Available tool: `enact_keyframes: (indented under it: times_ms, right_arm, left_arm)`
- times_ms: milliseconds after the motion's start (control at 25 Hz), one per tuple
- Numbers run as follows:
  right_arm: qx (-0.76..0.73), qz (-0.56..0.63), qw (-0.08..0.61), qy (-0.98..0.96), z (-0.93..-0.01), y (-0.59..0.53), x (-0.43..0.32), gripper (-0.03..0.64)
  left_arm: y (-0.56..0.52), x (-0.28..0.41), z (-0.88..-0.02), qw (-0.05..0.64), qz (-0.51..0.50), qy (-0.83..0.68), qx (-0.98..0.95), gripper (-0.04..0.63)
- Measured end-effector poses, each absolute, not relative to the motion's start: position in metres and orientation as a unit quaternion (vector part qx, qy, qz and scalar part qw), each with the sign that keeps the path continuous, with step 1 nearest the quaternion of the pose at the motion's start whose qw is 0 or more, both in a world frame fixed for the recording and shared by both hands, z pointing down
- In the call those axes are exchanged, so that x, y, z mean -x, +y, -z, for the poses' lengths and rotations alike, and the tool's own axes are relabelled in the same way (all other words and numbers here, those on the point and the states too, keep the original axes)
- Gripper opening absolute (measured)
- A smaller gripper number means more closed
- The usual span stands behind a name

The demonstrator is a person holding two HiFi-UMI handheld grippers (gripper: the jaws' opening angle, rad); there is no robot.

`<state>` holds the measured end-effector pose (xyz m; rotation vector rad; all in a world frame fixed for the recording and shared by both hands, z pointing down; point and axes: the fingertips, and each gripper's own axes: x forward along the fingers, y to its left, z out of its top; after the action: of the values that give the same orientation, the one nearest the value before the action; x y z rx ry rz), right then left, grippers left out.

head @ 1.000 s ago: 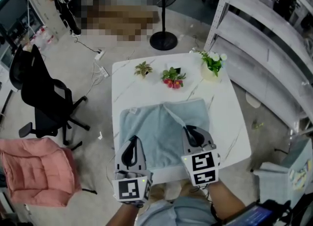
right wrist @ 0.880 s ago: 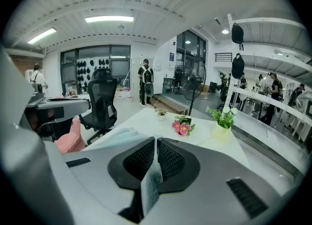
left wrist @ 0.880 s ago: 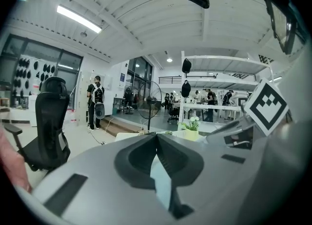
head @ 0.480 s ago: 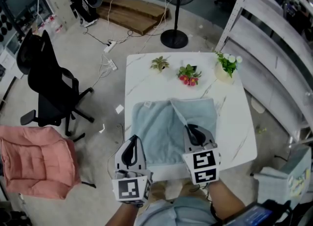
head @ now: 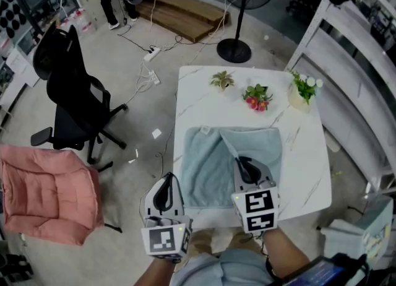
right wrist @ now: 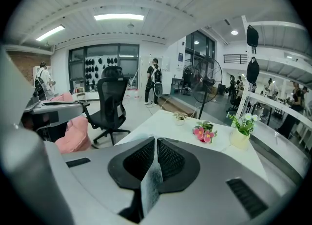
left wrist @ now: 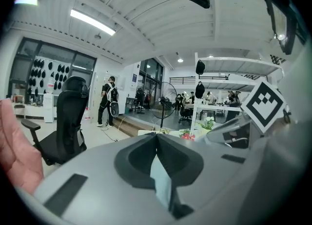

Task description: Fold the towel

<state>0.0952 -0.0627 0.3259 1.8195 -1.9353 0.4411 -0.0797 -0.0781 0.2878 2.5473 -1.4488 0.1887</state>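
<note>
A light blue towel [head: 207, 167] lies spread on the white table [head: 303, 155], with a raised ridge running from its far middle back to my right gripper [head: 243, 162]. In the right gripper view that gripper [right wrist: 155, 143] is shut on a thin strip of towel [right wrist: 151, 185]. My left gripper [head: 166, 182] sits at the towel's near left corner, by the table's left edge. Its jaws [left wrist: 157, 139] are shut with a light blue fold of towel [left wrist: 161, 178] between them. In the head view both grips are hidden under the gripper bodies.
Along the table's far edge stand a small green plant [head: 221, 80], red flowers [head: 257, 98] and a white pot with a plant [head: 303, 90]. A black office chair [head: 74, 99] and a pink cushioned seat [head: 49, 198] stand left of the table, white shelving [head: 359, 62] to the right.
Both grippers have shifted left relative to the table. The right one has moved further in from the towel's right edge. The left one now sits at the table's left edge.
</note>
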Motion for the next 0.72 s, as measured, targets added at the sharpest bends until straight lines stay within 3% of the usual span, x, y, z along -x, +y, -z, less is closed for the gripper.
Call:
enact_keyframes:
  times_ms: [720]
  right_arm:
    - [-0.637,-0.147,0.225,-0.723,-0.322,-0.106,-0.037,0.034]
  left_arm:
    - [-0.106,0.135,-0.288,0.104,-0.054,-0.522,-0.845,0.005]
